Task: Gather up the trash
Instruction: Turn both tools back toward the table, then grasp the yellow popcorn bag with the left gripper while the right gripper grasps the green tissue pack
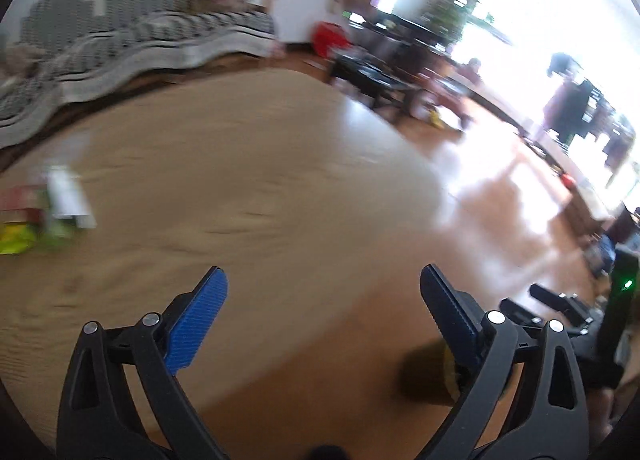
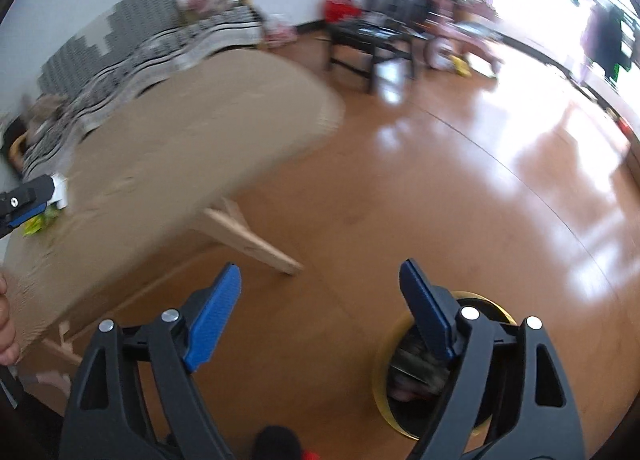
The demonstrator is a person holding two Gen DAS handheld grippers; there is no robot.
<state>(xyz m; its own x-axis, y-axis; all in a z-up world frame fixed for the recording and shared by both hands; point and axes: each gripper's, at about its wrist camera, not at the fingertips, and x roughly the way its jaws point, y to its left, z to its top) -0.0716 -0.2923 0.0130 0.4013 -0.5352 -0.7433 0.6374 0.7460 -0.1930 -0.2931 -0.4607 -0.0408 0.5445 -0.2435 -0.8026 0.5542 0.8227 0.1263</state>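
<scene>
In the left wrist view my left gripper (image 1: 324, 280) hangs open and empty over the tan table (image 1: 260, 179). Blurred trash lies at the table's far left: a white carton (image 1: 66, 195), a red box (image 1: 18, 199) and a yellow-green wrapper (image 1: 16, 242). In the right wrist view my right gripper (image 2: 320, 276) is open and empty above the floor. A yellow-rimmed bin (image 2: 380, 372) with a black liner stands just below its right finger, with dark trash inside. The left gripper (image 2: 24, 203) shows at the left edge, near the white carton (image 2: 60, 185) and the wrapper (image 2: 36, 224).
The table (image 2: 180, 131) stands on pale wooden legs (image 2: 248, 240) over a shiny brown floor (image 2: 460, 187). A striped sofa (image 1: 140, 39) runs behind it. A black low table (image 2: 368, 43) and a red item (image 2: 338, 5) sit farther back. A hand (image 2: 6, 320) shows at the left edge.
</scene>
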